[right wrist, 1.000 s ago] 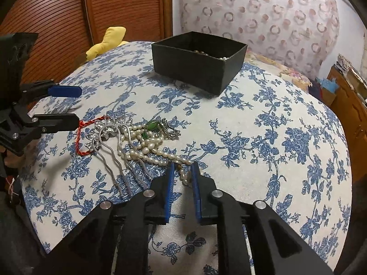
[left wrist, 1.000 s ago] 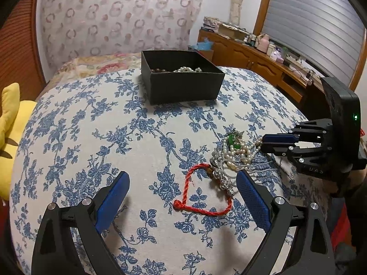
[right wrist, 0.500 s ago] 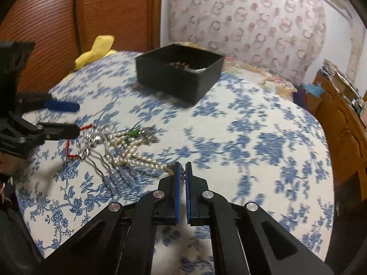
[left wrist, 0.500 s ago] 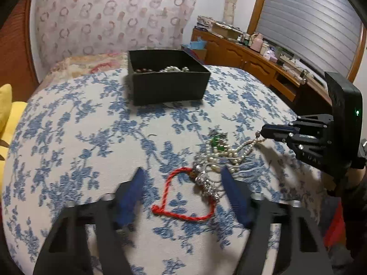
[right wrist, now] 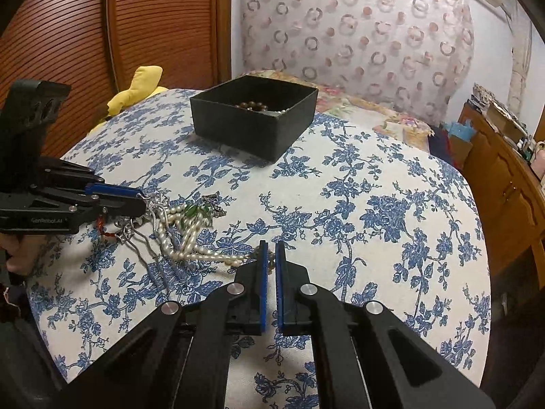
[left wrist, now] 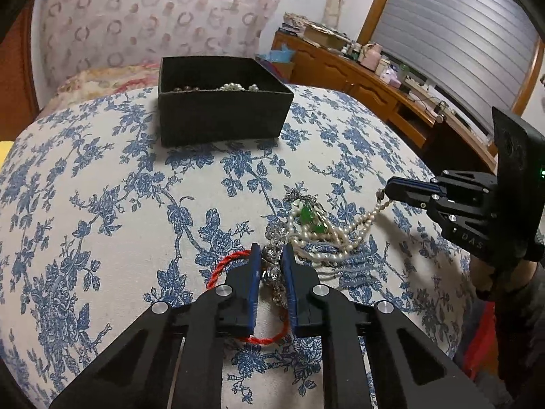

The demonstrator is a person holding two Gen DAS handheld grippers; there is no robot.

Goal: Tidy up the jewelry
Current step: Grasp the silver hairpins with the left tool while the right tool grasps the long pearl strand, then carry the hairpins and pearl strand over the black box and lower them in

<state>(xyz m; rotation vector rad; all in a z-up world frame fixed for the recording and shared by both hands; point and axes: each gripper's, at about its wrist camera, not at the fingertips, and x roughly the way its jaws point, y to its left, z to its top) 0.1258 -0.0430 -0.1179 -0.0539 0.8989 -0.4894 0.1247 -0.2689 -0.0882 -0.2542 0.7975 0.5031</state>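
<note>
Left-wrist and right-wrist views of a surface covered in blue-flowered cloth [left wrist: 102,177], probably a bed, though its edges are distorted by the lens. A tangled jewelry pile [left wrist: 306,228] lies near the front of the cloth: a pearl necklace [left wrist: 344,231], a green-stoned piece [left wrist: 306,214], a silver hair comb [right wrist: 150,252] and a red cord [left wrist: 221,266]. The left tongs [left wrist: 270,255] are closed on the silver ornament [left wrist: 272,272] at the head of the comb, the red cord looping beneath their fingers. The right tongs [right wrist: 270,252] are pinched together on the clasp end of the pearl necklace, whose strand runs taut from the pile to their tips [left wrist: 383,194]. A black box [left wrist: 221,109] stands farther back on the cloth, well apart from the pile, holding dark brown beads [right wrist: 253,105] and a string of pearls [left wrist: 238,87]. A yellow cushion [right wrist: 136,88] lies at the far left edge.
</note>
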